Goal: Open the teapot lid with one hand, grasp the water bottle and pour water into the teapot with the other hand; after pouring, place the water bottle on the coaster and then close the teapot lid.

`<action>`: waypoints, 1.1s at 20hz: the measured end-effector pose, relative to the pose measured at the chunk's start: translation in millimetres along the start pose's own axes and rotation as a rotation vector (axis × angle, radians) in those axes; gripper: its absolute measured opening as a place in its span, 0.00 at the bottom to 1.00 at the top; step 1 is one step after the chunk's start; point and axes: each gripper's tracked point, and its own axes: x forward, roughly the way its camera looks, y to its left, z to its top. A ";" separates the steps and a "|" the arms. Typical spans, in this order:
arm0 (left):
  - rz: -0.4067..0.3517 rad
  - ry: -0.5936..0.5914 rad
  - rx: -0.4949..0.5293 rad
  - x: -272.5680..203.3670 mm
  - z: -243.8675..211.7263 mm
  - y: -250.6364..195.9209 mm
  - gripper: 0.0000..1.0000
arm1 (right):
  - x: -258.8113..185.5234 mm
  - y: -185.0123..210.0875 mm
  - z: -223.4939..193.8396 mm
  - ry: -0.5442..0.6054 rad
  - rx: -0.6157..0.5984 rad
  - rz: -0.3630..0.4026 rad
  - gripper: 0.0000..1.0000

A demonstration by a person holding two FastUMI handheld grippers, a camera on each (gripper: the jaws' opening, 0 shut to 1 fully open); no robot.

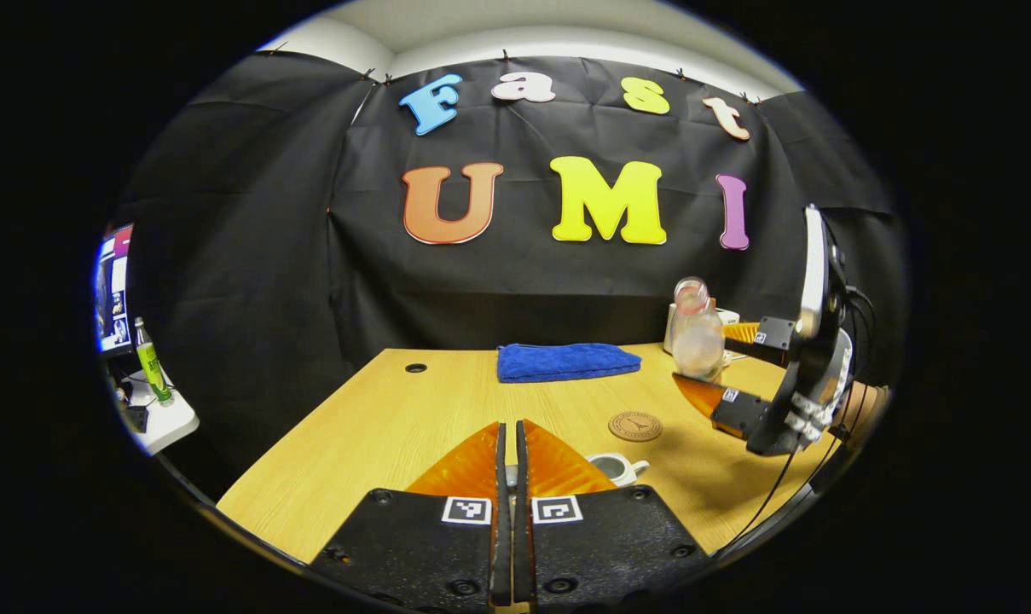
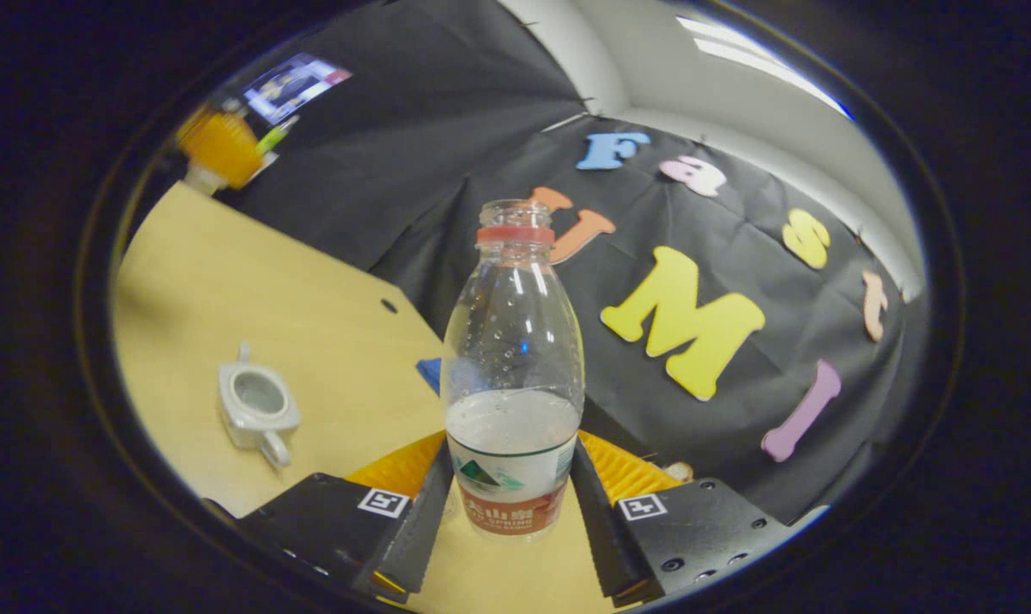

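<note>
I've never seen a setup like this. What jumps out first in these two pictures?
First, the clear water bottle, uncapped and partly full, gripped low between the right gripper fingers. On the wooden table sits a small white teapot with its lid off, near a round coaster and a folded blue cloth. The left gripper is closed, just in front of the teapot.

One water bottle [image 2: 513, 375], one white teapot [image 2: 255, 408], one round coaster [image 1: 635, 425], one blue towel [image 1: 566, 361], one green bottle [image 1: 152, 362].
</note>
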 end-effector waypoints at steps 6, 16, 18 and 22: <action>-0.007 0.002 0.013 2.2 -1.0 -8.5 0.04 | 29.4 -40.9 -9.9 0.050 0.510 -0.002 0.74; -0.020 0.031 0.032 9.6 -14.1 -16.4 0.04 | 82.1 -1.3 -63.1 0.162 0.591 0.048 0.74; -0.024 0.035 0.030 12.6 -14.7 -19.7 0.04 | 85.9 16.3 -74.0 0.190 0.572 0.073 0.74; -0.043 0.036 0.037 13.3 -16.5 -28.9 0.04 | 90.0 35.7 -86.0 0.208 0.554 0.088 0.74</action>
